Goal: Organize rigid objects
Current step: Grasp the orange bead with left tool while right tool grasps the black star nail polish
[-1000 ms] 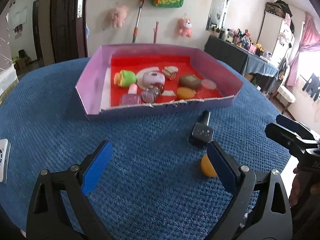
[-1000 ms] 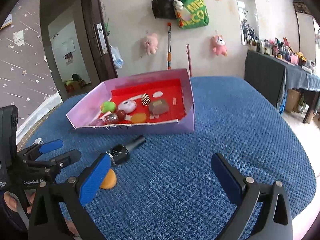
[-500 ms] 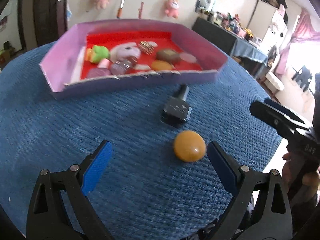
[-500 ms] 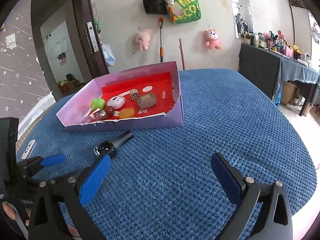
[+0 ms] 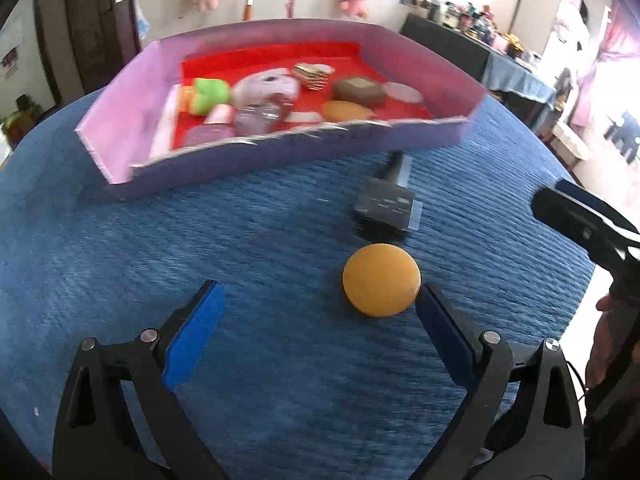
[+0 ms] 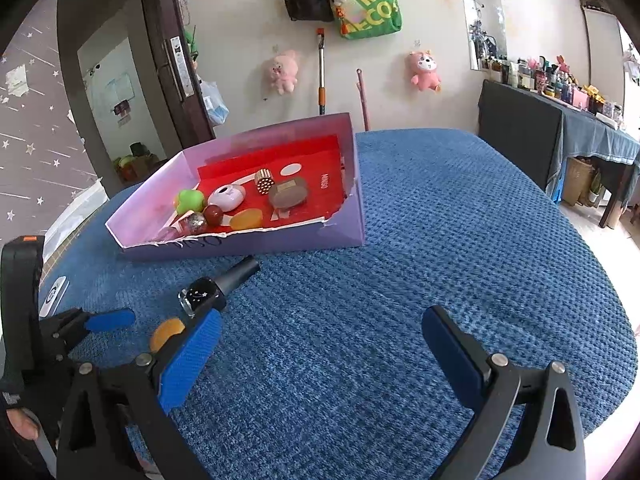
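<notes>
My left-wrist view is motion-blurred, so the smaller contents of the purple box (image 6: pixel 280 236) are hard to identify there. My right-wrist view shows a green toy (image 6: pixel 189 200), a brown stone (image 6: pixel 289 196) and an orange piece (image 6: pixel 246 219) on its red floor. Both claws are released: left gripper (image 5: pixel 316 320) beside the orange disc (image 5: pixel 381 279), which lies outside the box near its front wall; right gripper (image 6: pixel 320 344) is empty.

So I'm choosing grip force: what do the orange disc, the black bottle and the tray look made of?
Orange disc: smooth, matte, slightly waxy, perhaps soap or resin; I can't tell hardness. Black bottle: glossy with clear edges, likely glass or hard plastic. Tray: thin purple card, its front rim torn and white.
</notes>
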`<control>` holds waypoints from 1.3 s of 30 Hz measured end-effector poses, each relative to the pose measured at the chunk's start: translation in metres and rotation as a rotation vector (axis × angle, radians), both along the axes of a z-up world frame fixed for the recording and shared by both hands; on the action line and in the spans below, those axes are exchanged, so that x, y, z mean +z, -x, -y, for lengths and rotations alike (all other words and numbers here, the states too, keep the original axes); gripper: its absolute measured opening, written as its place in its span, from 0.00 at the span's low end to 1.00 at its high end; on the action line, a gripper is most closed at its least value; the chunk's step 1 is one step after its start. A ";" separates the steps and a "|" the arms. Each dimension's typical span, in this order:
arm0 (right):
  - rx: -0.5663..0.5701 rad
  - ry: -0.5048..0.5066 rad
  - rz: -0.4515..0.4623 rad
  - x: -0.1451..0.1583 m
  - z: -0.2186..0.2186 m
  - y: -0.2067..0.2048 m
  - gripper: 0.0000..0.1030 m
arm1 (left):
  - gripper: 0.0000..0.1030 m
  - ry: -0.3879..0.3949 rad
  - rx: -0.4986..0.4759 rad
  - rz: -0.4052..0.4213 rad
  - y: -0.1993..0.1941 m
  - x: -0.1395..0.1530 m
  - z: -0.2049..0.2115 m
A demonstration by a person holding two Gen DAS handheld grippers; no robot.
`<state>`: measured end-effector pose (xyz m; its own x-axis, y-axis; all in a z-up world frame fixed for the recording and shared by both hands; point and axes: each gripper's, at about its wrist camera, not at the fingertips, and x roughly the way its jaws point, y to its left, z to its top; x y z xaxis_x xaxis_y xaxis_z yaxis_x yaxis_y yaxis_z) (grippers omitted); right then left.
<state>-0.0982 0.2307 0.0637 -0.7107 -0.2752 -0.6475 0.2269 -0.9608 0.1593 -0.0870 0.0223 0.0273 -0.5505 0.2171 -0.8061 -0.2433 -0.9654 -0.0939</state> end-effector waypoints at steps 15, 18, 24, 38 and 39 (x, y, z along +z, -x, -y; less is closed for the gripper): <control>0.120 0.012 0.072 -0.011 0.064 0.027 1.00 | 0.94 0.062 0.070 -0.030 0.014 0.004 0.043; 0.127 -0.009 0.078 -0.013 0.075 0.031 1.00 | 0.94 0.070 0.086 -0.033 0.022 0.004 0.053; 0.111 -0.051 0.115 -0.019 0.093 0.046 1.00 | 0.94 0.061 0.103 -0.033 0.027 0.008 0.075; 0.039 -0.112 0.184 -0.034 0.078 0.048 0.93 | 0.94 0.050 -0.016 -0.034 0.027 0.008 0.062; 0.025 -0.112 0.186 -0.032 0.073 0.047 0.94 | 0.94 0.053 -0.029 -0.034 0.028 0.008 0.058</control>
<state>-0.1453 0.1576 0.0315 -0.5696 -0.2103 -0.7946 0.2280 -0.9692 0.0931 -0.1149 -0.0357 0.0349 -0.5720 0.1912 -0.7976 -0.2734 -0.9613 -0.0344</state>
